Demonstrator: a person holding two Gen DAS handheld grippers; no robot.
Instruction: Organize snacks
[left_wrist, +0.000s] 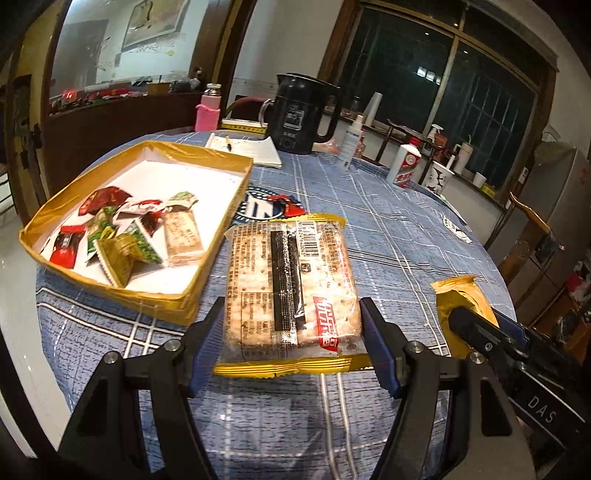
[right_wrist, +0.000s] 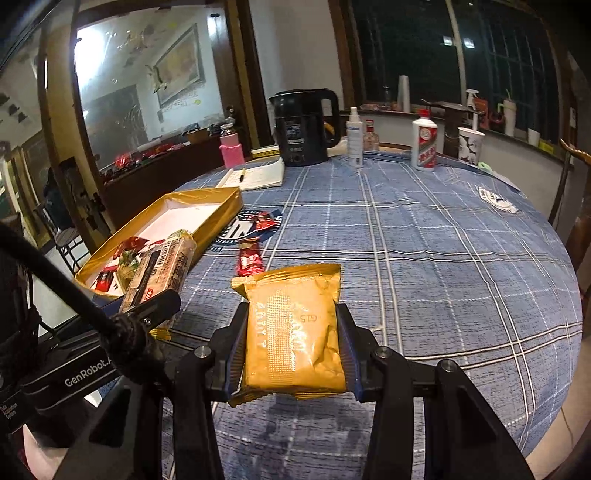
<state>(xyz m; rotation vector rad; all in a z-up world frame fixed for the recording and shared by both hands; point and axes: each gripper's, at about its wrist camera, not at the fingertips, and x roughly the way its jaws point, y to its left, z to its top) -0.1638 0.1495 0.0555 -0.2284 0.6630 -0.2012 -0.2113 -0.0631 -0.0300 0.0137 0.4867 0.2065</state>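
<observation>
My left gripper (left_wrist: 293, 339) squeezes a clear cracker pack (left_wrist: 291, 284), held just beside the gold box (left_wrist: 110, 291) of candies. My right gripper (right_wrist: 291, 354) squeezes a gold snack bag (right_wrist: 293, 332) above the blue checked tabletop (right_wrist: 443, 277). A black kettle (right_wrist: 304, 127) stands at the far edge.

Home dining room: round clothed table (right_wrist: 424, 258), kettle (right_wrist: 304, 127), liquor bottle (right_wrist: 424, 144), framed painting (right_wrist: 181, 64).

The surface's cloth (right_wrist: 424, 258) is blue with a white plaid grid. The box (left_wrist: 110, 291) is gold outside, white inside. One packet (right_wrist: 295, 332) is plain gold; the cracker pack (left_wrist: 291, 280) is clear, gold-edged, with a black stripe and red label. The kettle (right_wrist: 304, 127) is black.
</observation>
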